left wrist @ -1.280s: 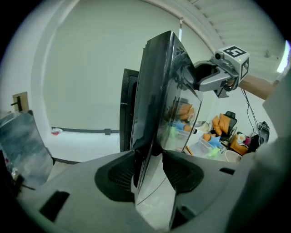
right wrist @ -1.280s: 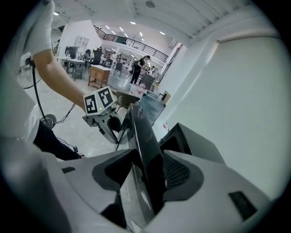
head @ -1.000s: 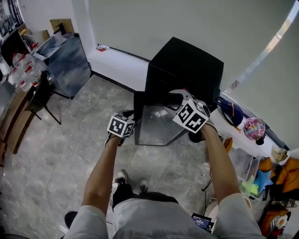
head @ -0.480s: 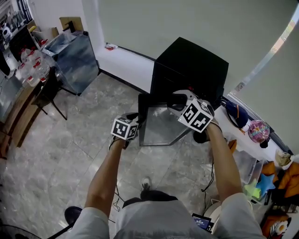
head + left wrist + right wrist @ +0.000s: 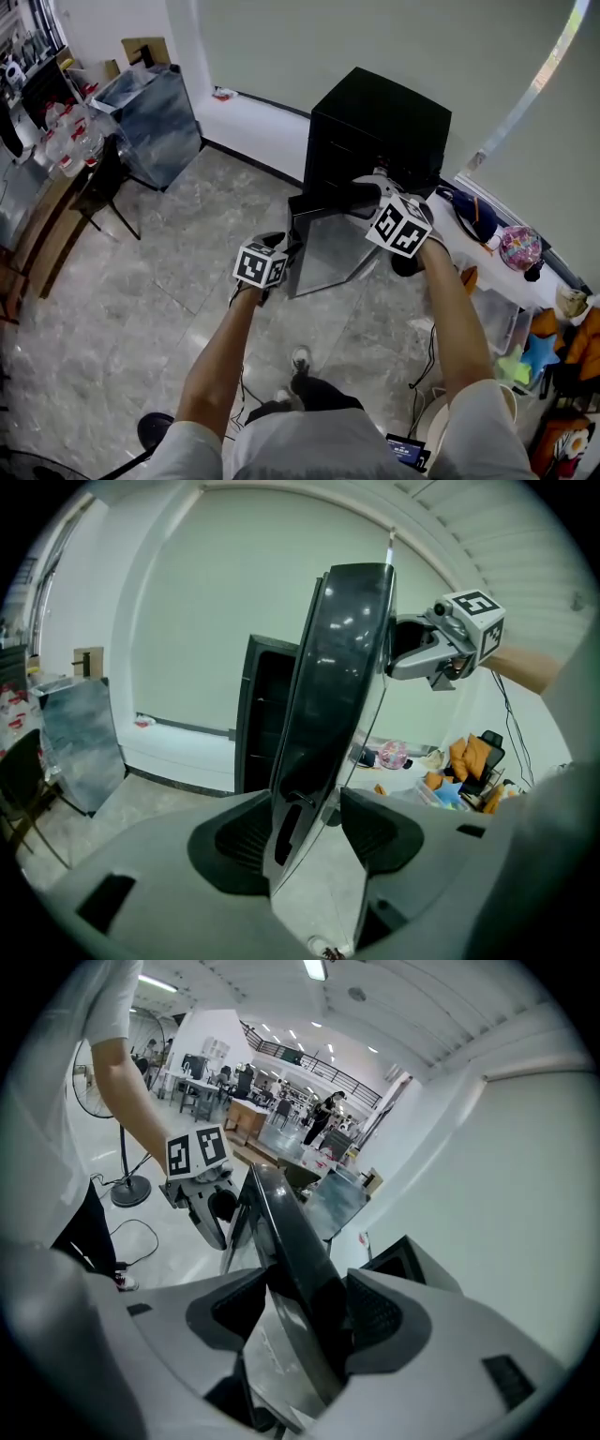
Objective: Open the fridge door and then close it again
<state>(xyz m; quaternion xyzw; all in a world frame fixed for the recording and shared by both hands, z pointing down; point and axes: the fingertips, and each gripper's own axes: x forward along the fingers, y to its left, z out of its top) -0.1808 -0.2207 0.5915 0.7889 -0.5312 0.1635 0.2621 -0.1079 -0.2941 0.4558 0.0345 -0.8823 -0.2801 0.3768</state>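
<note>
Standing on the grey marbled floor [image 5: 141, 281] at the foot of the pale wall, the black box-shaped fridge [image 5: 380, 122] is open, and its glossy dark door [image 5: 328, 248] is swung out toward you.

Your left gripper [image 5: 284, 246] sits at the door's left edge. In the left gripper view that edge runs up between the two jaws. They have just been opening. The door lies against the left pad, and a clear gap shows before the right pad, so the hold is slack rather than clamped.

Your right gripper [image 5: 364, 195] sits at the door's top edge, on the side nearer the cabinet. In the right gripper view the dark slab of the door passes between its jaws. These too have just been opening, and they straddle the door without squeezing it. Each gripper can be seen from the other's camera, one at either end of the door.

Beyond the fridge, a white low ledge [image 5: 248, 131] runs along the base of the wall. To the far left a grey shiny panel [image 5: 150, 117] leans beside a black chair [image 5: 98, 183]. On the right, a pink round object [image 5: 518, 248] lies among orange and blue clutter. Your dark shoes [image 5: 300, 358] show on the floor below your arms.
</note>
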